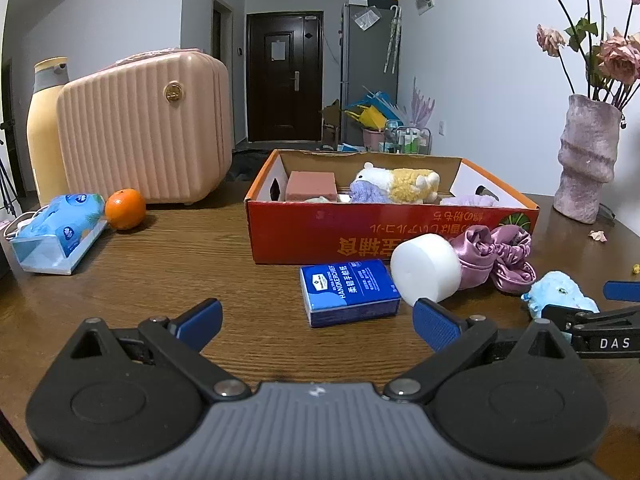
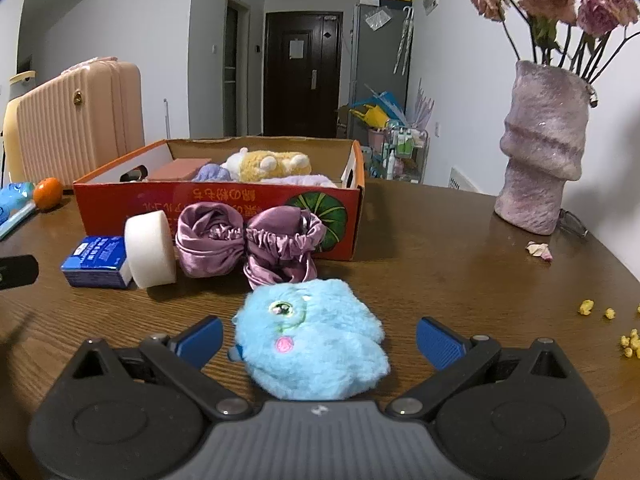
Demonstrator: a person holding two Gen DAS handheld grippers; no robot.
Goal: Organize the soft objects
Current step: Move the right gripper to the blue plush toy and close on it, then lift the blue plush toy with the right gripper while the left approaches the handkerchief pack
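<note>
Wooden counter (image 2: 440, 280): blue plush toy (image 2: 312, 344) between spread right gripper (image 2: 320, 340) fingers, untouched; left gripper (image 1: 318, 322) spread, empty.

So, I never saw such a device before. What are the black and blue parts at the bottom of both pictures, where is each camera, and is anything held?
They are two hand-held grippers, one per hand, each with a camera looking along its fingers. One picture is from the left gripper, the other from the right gripper. Both have open jaws and hold nothing. A blue plush lies on the table between the right jaws, not yet squeezed. Further away lie a tissue pack, a white sponge and purple satin, before a red box already holding plush toys.
</note>
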